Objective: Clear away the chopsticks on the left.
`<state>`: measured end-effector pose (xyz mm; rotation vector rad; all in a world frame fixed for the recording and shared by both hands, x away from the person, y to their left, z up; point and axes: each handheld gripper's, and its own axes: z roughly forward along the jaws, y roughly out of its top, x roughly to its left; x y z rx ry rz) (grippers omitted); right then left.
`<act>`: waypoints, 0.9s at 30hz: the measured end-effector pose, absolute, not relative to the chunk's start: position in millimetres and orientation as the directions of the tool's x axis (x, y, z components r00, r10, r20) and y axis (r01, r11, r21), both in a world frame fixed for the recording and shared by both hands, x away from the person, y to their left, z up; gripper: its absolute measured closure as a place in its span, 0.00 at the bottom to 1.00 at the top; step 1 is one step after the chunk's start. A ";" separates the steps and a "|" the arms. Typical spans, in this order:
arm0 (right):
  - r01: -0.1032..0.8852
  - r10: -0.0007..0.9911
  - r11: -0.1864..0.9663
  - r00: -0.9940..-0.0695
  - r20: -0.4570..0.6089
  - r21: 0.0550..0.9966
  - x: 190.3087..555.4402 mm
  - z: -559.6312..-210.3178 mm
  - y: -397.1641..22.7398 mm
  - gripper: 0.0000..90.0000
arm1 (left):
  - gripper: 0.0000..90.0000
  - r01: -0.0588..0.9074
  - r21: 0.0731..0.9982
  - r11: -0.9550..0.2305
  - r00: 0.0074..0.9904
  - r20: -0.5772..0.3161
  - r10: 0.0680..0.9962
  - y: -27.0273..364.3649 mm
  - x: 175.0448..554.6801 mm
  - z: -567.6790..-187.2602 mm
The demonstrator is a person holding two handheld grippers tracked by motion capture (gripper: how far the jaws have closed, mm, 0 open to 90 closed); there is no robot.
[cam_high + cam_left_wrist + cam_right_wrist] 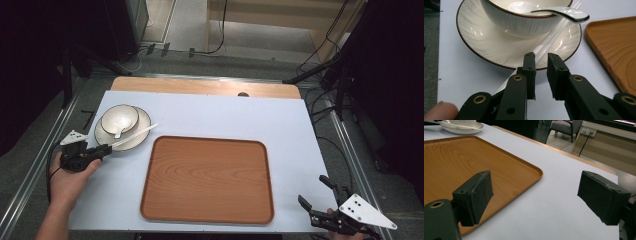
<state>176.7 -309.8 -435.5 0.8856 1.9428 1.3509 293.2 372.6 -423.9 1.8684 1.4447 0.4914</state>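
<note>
Left gripper (541, 58) holds its jaws narrowly apart around the near end of a white chopstick (549, 42), whether pressing it is unclear. That chopstick lies across a white plate (474, 42), beside the bowl (524, 23) with its spoon (564, 13). Right gripper (535, 192) gapes wide beside the wooden tray (461, 162).

— What does the left tool (107, 149) reach for?
— The white chopsticks (134, 136), which lie slanted across the rim of the plate (141, 136); its tips sit at their near end. A bowl (120, 118) with a spoon (120, 131) stands on that plate.
— And the right tool (316, 192)?
— It rests at the counter's (210, 115) near right corner, jaws spread, well apart from the wooden tray (207, 177).
</note>
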 end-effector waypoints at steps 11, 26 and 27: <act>0.186 0.798 0.260 -0.593 -0.103 0.947 176.7 -435.8 -310.8 0.15 | 0.84 0.659 0.745 -0.106 0.278 -0.111 0.954 374.9 295.3 -421.1; 0.190 0.795 0.267 -0.597 -0.105 0.945 177.8 -436.0 -309.6 0.15 | 0.85 0.673 0.722 -0.158 0.312 -0.085 0.946 365.7 298.7 -424.9; 0.191 0.796 0.267 -0.597 -0.104 0.945 177.8 -435.9 -309.6 0.15 | 0.85 0.676 0.718 -0.165 0.316 -0.080 0.946 364.7 299.2 -424.9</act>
